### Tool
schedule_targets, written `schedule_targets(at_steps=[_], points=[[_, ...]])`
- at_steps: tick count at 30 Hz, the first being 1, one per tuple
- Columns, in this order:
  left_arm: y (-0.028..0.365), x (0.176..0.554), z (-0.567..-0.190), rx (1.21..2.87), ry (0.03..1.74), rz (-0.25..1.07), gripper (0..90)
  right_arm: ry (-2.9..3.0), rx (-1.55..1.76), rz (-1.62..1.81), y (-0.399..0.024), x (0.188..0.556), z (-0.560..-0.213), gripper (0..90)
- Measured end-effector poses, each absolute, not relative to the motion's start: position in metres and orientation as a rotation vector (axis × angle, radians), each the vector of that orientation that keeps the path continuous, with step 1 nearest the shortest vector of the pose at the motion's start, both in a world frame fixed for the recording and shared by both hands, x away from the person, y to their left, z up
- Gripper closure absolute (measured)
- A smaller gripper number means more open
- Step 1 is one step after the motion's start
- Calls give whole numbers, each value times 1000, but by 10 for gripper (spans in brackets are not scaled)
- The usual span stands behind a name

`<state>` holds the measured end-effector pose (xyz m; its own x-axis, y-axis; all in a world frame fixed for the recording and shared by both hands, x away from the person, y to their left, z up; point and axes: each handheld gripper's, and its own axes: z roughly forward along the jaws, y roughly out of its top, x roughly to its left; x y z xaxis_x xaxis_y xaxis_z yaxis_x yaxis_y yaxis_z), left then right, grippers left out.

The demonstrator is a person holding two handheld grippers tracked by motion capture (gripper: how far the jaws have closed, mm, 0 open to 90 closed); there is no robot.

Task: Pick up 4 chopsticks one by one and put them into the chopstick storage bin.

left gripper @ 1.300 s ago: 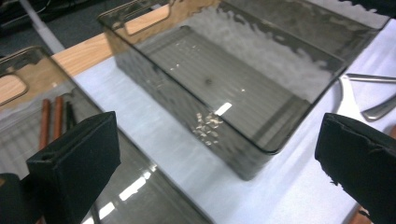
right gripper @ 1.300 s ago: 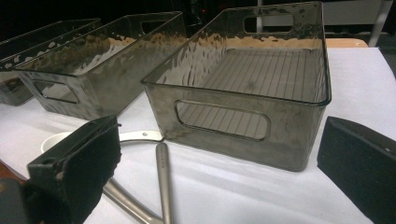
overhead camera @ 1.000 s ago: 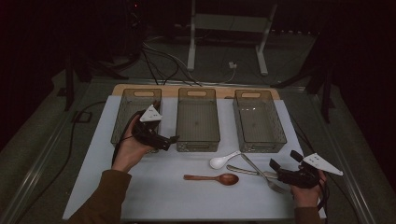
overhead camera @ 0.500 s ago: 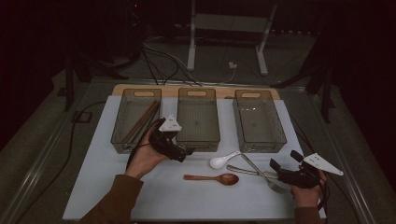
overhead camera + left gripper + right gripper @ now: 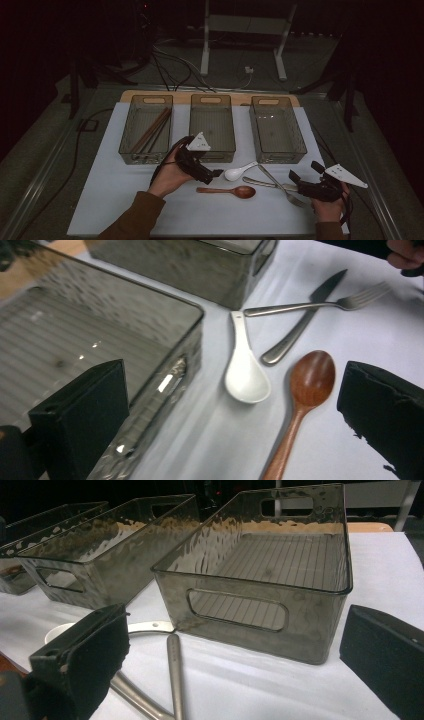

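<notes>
So far one sort looks done: the chopsticks [image 5: 151, 130] are lying in the left bin [image 5: 131, 131]; the middle bin [image 5: 212, 105] and right bin [image 5: 300, 140] are sitting empty. Left gripper [image 5: 212, 174] is hovering wide open and holding nothing, pointing at the white spoon [image 5: 245, 371] and wooden spoon [image 5: 306, 390] on the cloth. Right gripper [image 5: 302, 182] is waiting open, empty, near the knife [image 5: 275, 177] and fork [image 5: 272, 185]. Four pieces are remaining.

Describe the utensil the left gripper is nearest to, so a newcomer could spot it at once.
Start at the middle bin of the three. Just in front of it, beside the left gripper, lie two spoons. It is the white ceramic spoon: short and pale, unlike the long brown wooden spoon.
</notes>
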<state>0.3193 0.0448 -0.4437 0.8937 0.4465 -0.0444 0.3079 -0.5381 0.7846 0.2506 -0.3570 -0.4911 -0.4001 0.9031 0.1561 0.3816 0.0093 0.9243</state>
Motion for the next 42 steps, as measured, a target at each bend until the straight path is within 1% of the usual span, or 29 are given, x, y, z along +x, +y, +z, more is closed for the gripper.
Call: schedule_targets(at_steps=[12, 33, 35, 37, 42], points=[[21, 311, -462, 2235, 485, 149, 13, 1801, 1315, 1387, -357, 251, -491, 0], [1, 305, -491, 2307, 460, 84, 14, 1804, 1314, 1387, -357, 251, -491, 0], [0, 304, -493, 2323, 457, 79, 20, 1802, 1314, 1388, -357, 251, -491, 0], [-1, 302, -495, 2335, 447, 78, 52, 1802, 1315, 1387, -357, 251, -491, 0], [-2, 301, -499, 2358, 434, 53, 88, 1802, 1314, 1387, -357, 251, -491, 0]])
